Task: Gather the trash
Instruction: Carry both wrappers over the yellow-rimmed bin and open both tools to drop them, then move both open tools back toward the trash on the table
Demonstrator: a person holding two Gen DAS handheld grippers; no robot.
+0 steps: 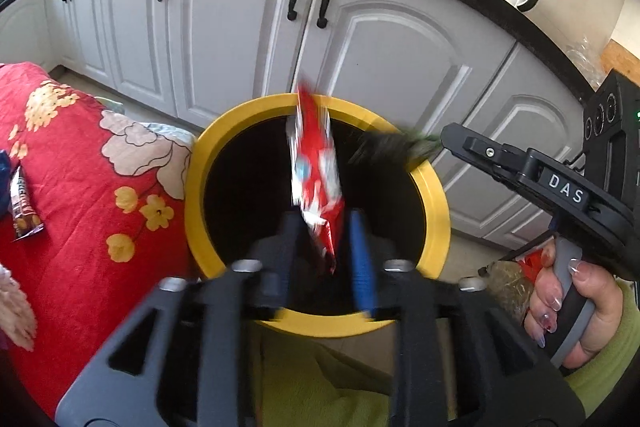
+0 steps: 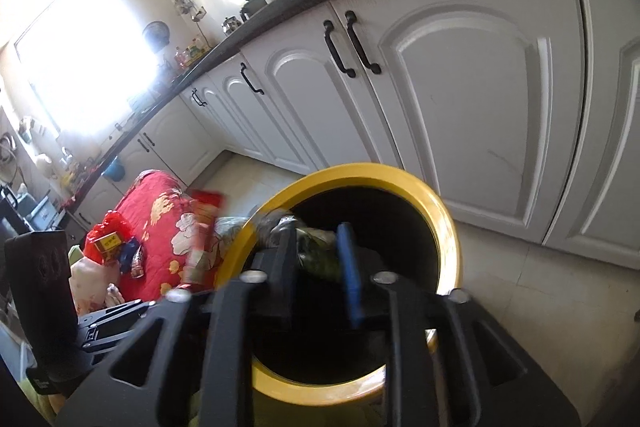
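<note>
A yellow-rimmed bin (image 1: 202, 163) with a dark inside stands on the floor by the cabinets; it also shows in the right wrist view (image 2: 448, 219). My left gripper (image 1: 324, 227) is over its mouth, jaws apart, with a blurred red and white wrapper (image 1: 316, 171) between the fingers, loose. My right gripper (image 2: 318, 239) is over the bin too, jaws apart, with a blurred dark green wrapper (image 2: 316, 255) between its fingers; the wrapper also shows in the left wrist view (image 1: 396, 147).
A red flowered blanket (image 1: 80, 155) lies left of the bin with a brown snack wrapper (image 1: 24, 203) on it. More packets (image 2: 112, 243) sit on it in the right wrist view. White cabinet doors (image 1: 240, 27) stand behind the bin.
</note>
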